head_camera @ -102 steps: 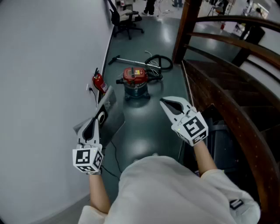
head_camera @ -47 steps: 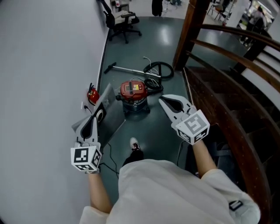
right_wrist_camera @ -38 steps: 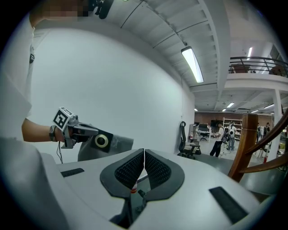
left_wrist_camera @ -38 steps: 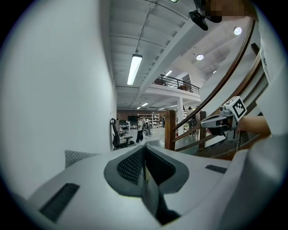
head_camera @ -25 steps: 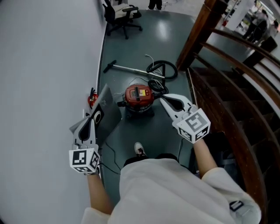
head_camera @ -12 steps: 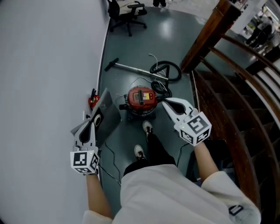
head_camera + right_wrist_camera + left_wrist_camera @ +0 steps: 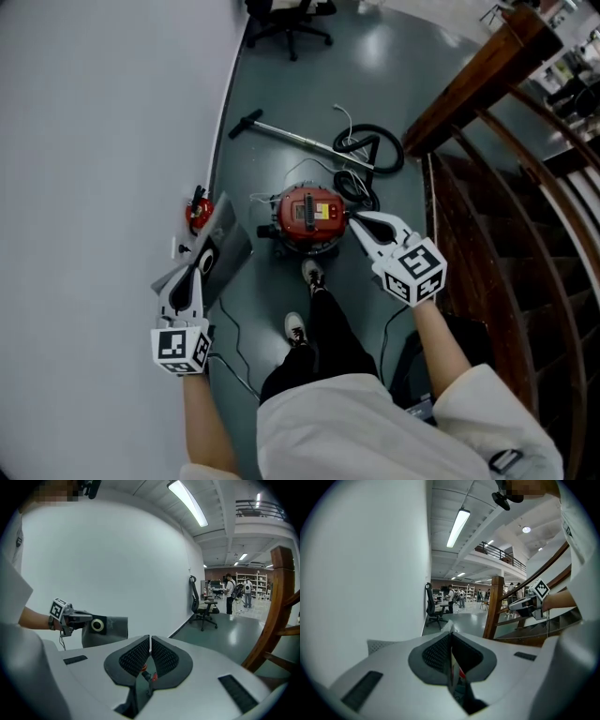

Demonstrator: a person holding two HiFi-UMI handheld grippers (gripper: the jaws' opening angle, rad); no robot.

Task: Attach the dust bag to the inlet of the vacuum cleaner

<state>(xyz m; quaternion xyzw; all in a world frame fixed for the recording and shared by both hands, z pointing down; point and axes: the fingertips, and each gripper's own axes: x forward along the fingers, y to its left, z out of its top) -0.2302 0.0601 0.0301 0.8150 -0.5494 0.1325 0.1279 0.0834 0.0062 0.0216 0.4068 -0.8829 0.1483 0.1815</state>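
Grey floor (image 7: 281,103): vacuum cleaner (image 7: 309,216) now nearer, just beyond right gripper (image 7: 359,222), closed, empty. Left gripper (image 7: 200,267) clamps dust bag (image 7: 232,246); fitting not yet begun.

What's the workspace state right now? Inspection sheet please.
Surface: glossy grey floor.
Job's things: red vacuum cleaner upright on the floor, inlet not visible; grey dust bag with a round collar, held to the vacuum's left, not attached.
Clutter: wand and coiled hose lying beyond the vacuum; small red item at the wall's foot.
Grippers: left tongs shut on the dust bag; right tongs shut, empty.
Cables: thin cable trailing on the floor by the person's feet.
Surroundings: white wall left, wooden staircase right, office chair beyond.
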